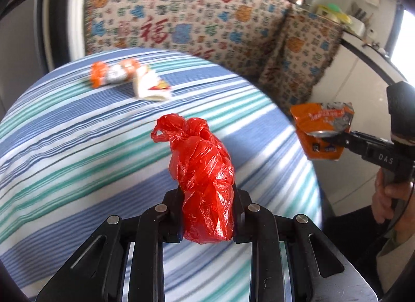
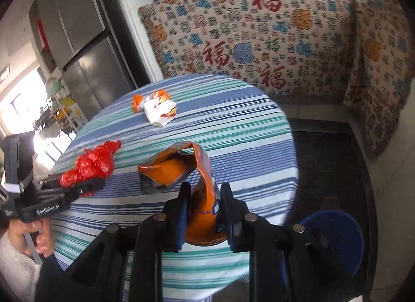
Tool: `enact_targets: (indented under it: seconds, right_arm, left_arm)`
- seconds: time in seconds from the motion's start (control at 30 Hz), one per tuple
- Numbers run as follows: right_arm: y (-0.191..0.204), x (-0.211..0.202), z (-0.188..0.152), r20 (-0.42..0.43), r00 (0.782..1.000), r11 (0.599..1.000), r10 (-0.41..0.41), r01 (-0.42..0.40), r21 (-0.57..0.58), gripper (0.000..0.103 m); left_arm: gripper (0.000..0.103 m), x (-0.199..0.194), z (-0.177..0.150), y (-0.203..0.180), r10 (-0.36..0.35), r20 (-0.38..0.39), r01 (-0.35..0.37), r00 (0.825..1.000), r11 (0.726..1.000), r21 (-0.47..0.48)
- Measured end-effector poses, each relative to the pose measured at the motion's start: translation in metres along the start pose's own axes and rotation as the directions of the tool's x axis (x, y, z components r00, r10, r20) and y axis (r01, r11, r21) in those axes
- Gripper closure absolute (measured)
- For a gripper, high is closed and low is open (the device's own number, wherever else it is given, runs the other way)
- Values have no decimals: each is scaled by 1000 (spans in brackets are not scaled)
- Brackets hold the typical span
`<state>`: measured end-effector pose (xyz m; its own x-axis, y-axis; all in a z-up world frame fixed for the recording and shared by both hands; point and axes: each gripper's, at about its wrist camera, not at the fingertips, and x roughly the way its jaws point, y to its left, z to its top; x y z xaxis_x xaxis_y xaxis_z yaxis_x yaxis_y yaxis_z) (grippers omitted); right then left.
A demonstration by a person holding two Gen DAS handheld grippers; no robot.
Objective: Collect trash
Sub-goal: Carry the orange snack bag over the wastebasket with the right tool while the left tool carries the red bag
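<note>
we are clamping the red bag (image 1: pixel 205 180) in our left claw (image 1: pixel 207 213) and the orange wrapper (image 2: pixel 199 198) in our right claw (image 2: pixel 203 213); its thin pinch risks slipping before the blue bin (image 2: pixel 334 237).

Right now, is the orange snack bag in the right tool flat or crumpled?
Crumpled. The orange snack bag is folded over on itself with its top bent sideways, and the right tool pinches its lower end above the striped tablecloth.

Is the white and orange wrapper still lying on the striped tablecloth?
Yes, the wrapper lies on the striped tablecloth, in neither claw.

Wrappers (image 2: pixel 155 108) on table (image 2: pixel 246 146), bin (image 2: pixel 334 237) beside
</note>
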<state>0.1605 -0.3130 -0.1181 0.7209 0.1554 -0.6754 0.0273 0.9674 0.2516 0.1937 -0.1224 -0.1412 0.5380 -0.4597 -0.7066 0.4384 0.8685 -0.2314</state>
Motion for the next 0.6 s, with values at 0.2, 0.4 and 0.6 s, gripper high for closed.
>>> enact_targets:
  seconds: [0.2,0.4,0.6]
  right_arm:
    - [-57,-54,-6,81,991,989,-108,99,109,79]
    - [-133,-90,-25,55,968,944,-247,227,240,79]
    - [-186,-96,-43,-2,951,906,-310,296,302,79]
  left_arm:
    - [79,6,18,-79,-124,2,123,992,989,86]
    - [78,31,30,-163,-232,-34,234,972,956,178]
    - [78,77,32,-231,-297,-112,315,948,923,220]
